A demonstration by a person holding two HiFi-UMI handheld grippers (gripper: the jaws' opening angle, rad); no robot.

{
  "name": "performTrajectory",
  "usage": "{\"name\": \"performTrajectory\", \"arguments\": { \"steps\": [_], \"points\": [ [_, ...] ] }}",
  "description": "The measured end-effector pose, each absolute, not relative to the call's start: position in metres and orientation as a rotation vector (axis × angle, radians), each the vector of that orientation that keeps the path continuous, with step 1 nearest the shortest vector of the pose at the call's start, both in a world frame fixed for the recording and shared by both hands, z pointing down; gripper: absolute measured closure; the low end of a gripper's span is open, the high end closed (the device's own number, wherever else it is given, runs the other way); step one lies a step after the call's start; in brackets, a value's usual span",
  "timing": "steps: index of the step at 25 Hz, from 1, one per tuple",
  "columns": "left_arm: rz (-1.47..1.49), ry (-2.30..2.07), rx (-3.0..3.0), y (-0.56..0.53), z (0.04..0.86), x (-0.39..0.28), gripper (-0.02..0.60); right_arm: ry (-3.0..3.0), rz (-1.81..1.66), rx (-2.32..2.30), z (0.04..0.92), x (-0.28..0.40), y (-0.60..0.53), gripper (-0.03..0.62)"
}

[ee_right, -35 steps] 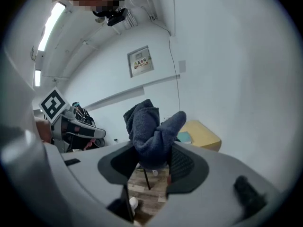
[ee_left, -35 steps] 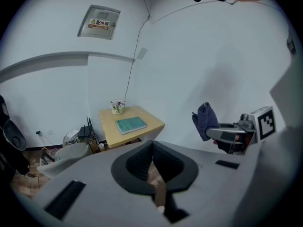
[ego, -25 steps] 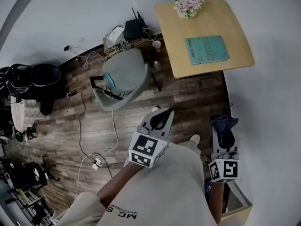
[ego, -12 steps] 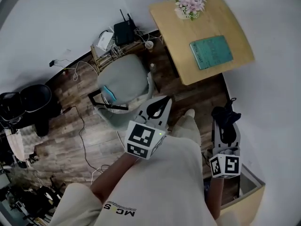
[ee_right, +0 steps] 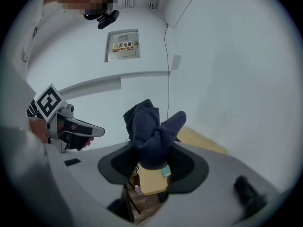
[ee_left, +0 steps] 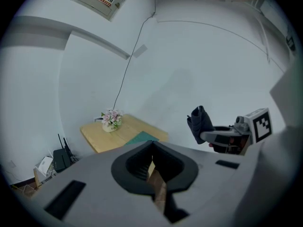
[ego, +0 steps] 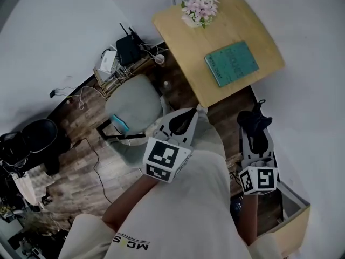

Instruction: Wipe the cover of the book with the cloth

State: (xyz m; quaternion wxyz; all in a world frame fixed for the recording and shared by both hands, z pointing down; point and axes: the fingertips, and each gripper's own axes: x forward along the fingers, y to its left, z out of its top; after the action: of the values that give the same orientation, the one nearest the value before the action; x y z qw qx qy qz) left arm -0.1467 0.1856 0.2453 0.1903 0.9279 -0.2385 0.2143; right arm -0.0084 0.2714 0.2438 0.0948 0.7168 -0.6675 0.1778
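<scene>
Teal book [ego: 232,63]: lies flat on the bench's right half, close to its near edge, nothing on its cover.
Bench [ego: 183,36]: pale wood, pushed against the white wall.
Flowers [ego: 199,8]: a pink bunch in a small pot at the bench's far edge, well apart from the book.
Chair [ego: 135,104]: grey and padded, just off the bench's near-left corner, on the wooden floor [ego: 81,171].
Router [ego: 128,50]: black, with aerials, on the floor to the left of the bench, among loose cables [ego: 81,99].
Wall panel [ee_right: 122,45]: a small signed box high on the wall, seen in both gripper views.
In the way: the chair stands between the left claw and the bench's left end.
Left claw [ego: 186,120]: held over the floor, short of the bench's near edge. Its jaws are drawn together to a thin slit with nothing between them.
Right claw [ego: 254,139]: held near the bench's near-right corner, not over the top. Its jaws are clamped on the cloth.
Cloth [ego: 252,120]: dark blue terry, bunched, its folds sticking out past the jaw tips. It is well apart from the book.
</scene>
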Motion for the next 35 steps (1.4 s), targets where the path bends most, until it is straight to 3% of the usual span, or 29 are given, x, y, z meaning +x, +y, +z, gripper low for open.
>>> {"name": "performTrajectory", "arguments": {
  "steps": [22,35],
  "points": [
    [0.805,-0.645,2.451,0.055,0.329,-0.019,0.569,-1.785,0.744,2.104,0.351,0.155,0.135,0.411],
    [0.880,-0.702,2.393,0.021,0.368,0.017,0.570,-1.795,0.852,2.021,0.401,0.187,0.097,0.411]
  ]
}}
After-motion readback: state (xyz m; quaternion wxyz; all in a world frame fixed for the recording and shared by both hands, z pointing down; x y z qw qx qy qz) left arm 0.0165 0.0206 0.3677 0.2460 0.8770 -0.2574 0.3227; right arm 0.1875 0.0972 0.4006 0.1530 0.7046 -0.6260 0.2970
